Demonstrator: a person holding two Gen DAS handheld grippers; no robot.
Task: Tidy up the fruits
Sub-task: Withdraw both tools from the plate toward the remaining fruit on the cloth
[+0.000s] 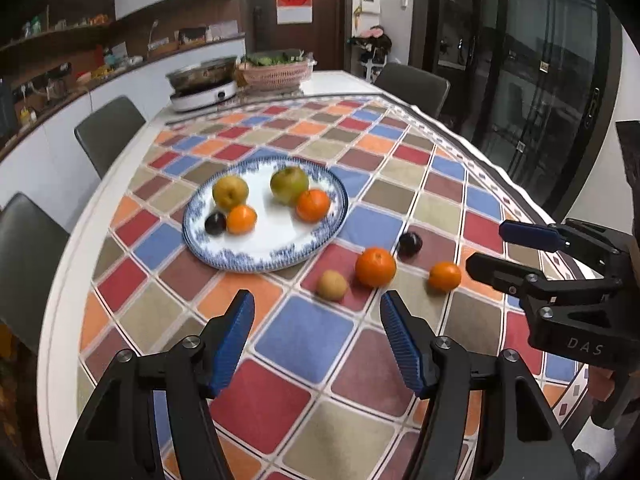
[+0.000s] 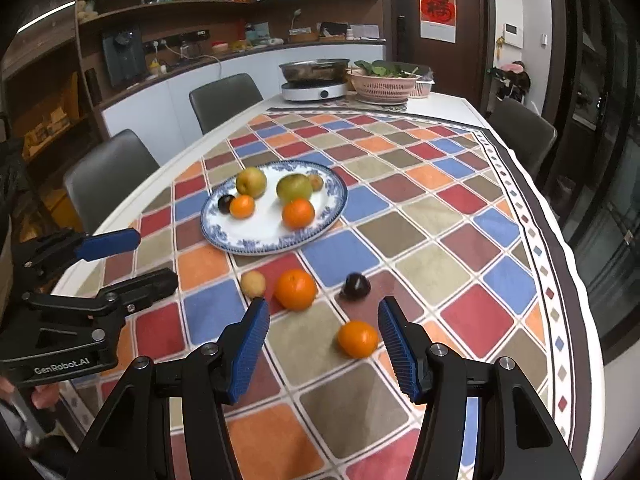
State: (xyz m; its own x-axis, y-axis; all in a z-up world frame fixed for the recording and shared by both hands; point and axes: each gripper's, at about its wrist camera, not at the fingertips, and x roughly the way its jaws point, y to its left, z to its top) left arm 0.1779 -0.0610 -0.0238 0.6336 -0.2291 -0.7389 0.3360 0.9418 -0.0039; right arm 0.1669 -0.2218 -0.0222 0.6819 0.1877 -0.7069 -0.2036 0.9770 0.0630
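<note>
Blue-patterned plate (image 2: 276, 240) sits mid-table on the checkered tablecloth (image 2: 432, 264) and holds two pears, two oranges, a plum and a small brown fruit. I see four fruits loose on the cloth near the plate: a small tan fruit (image 2: 253, 283), a large orange (image 2: 295, 289), a dark plum (image 2: 355, 286) and a smaller orange (image 2: 357, 338). My right gripper (image 2: 322, 344) is spread wide and empty, the smaller orange just inside its right finger. My left gripper (image 1: 318, 334) is equally wide and empty, the tan fruit just ahead of it.
</note>
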